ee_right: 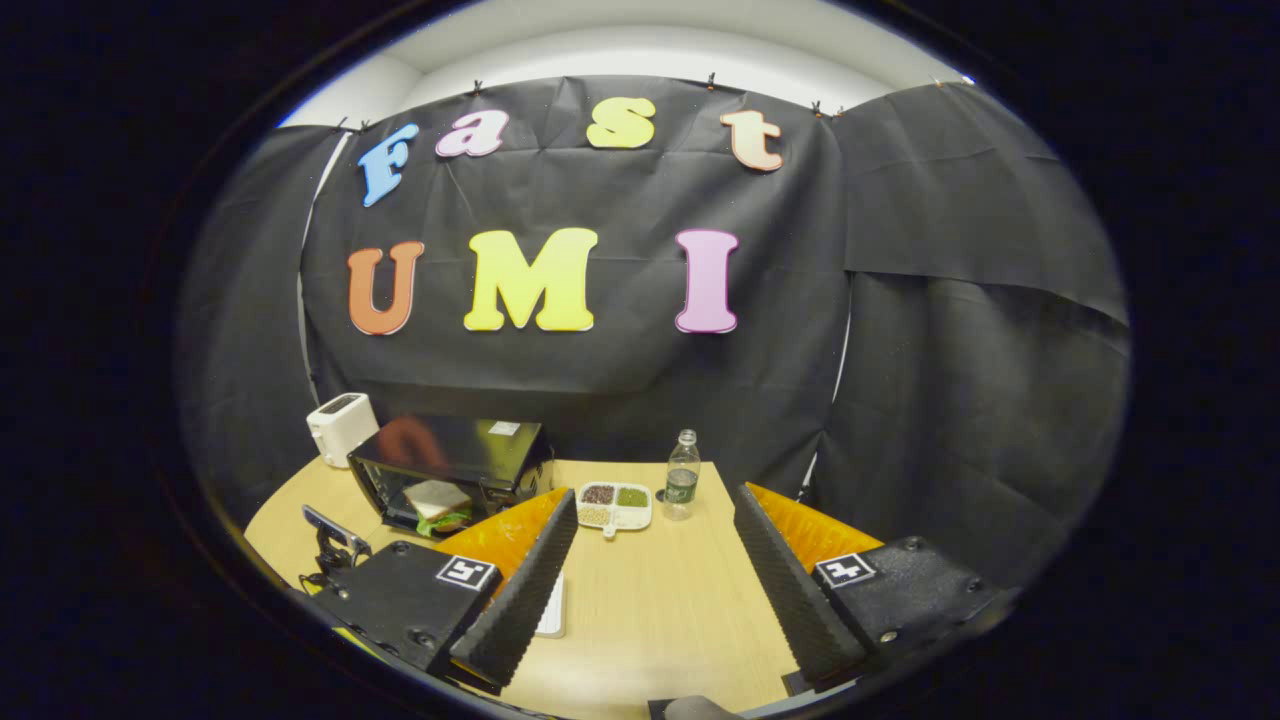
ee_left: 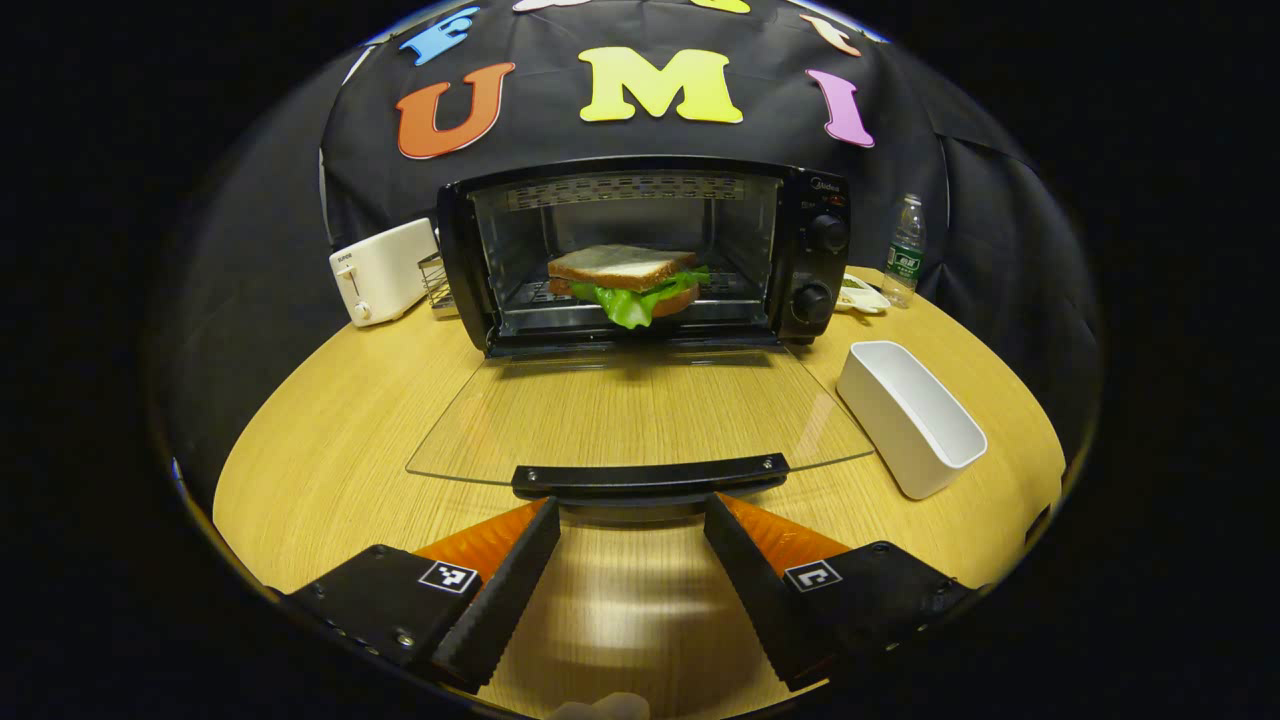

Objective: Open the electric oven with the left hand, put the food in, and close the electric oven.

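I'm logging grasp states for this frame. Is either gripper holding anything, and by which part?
Nothing is held. The left gripper is open just short of the oven door's handle; the right gripper is open over the table.

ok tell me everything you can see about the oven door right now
The oven door is a clear glass panel, swung fully down and lying about flat just above the wooden table, hinged at the bottom front of the black electric oven. A black bar handle with a screw at each end runs along its free edge. The left hand-held gripper sits open just before that handle, a finger to either side, not clamped on it. Behind the door, a sandwich rests on the oven rack.
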